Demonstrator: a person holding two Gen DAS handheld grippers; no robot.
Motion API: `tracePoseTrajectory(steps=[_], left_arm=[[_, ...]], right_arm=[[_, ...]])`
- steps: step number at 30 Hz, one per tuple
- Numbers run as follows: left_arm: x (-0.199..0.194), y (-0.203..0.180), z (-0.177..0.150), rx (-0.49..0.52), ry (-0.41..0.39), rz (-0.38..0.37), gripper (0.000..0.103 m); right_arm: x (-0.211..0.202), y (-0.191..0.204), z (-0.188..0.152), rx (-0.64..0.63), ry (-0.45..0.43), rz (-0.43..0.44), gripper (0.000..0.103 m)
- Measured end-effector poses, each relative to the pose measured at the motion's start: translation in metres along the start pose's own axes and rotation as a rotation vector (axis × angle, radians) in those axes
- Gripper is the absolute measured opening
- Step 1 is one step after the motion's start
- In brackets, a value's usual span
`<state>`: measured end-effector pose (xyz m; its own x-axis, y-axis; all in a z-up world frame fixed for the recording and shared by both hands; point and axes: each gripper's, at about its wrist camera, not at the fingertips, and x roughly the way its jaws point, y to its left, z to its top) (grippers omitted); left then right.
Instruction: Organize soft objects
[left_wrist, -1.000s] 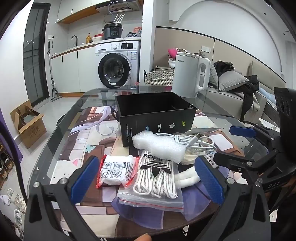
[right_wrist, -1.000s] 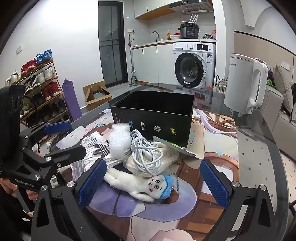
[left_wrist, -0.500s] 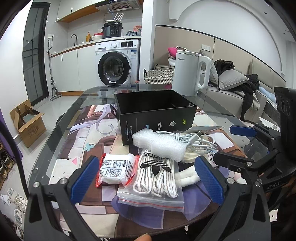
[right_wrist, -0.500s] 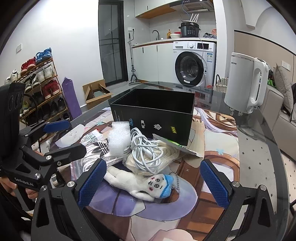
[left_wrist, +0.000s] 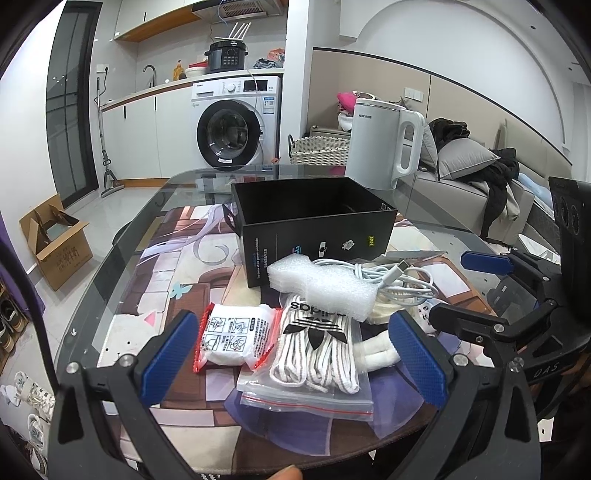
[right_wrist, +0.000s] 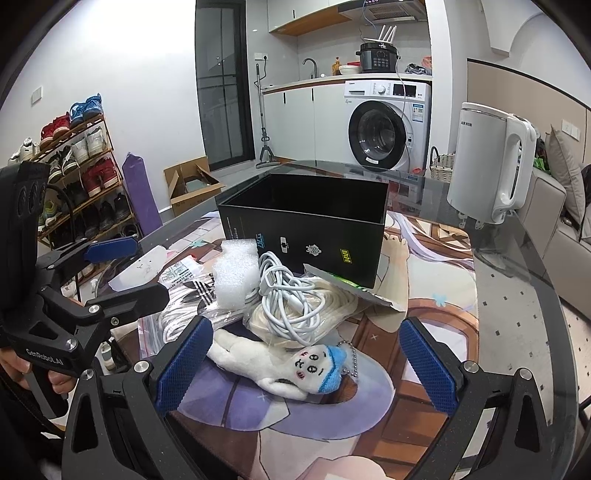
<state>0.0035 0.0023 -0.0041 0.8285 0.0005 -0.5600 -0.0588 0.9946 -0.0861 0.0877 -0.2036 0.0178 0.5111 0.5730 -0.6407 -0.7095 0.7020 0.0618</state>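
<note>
Nothing has gone into the black box (left_wrist: 314, 221) as far as its visible inside shows, so the sorting looks barely begun. Nearest the front edge of the glass table (left_wrist: 110, 266), the left gripper (left_wrist: 291, 354) hangs with its blue pads spread wide around a zip bag of white laces (left_wrist: 314, 350) and a small red-edged packet (left_wrist: 236, 336), touching neither. The right gripper (right_wrist: 303, 365) is equally spread, empty, framing the white plush keychain (right_wrist: 288, 365) on the mat. Just behind lie a foam sheet (left_wrist: 321, 284) and a coiled white cable (right_wrist: 288, 299) on a bagged cream rope (right_wrist: 325, 306), all piled against the box's front wall. Every soft item is left to pack; a white kettle (left_wrist: 384, 144) stands at the far edge.
</note>
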Motion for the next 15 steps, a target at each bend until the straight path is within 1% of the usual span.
tracePoseTrajectory(steps=[7,15], left_arm=[[0.0008,-0.0005,-0.0003,0.010,0.001,-0.011,0.103],[0.0042,0.0020,-0.0007,-0.012,0.015,-0.028,0.103]], right_arm=[[0.0006,-0.0023,0.0002,0.010,0.002,-0.002,0.103],[0.0014,-0.0021,0.0004,0.007,0.004,-0.010,0.103]])
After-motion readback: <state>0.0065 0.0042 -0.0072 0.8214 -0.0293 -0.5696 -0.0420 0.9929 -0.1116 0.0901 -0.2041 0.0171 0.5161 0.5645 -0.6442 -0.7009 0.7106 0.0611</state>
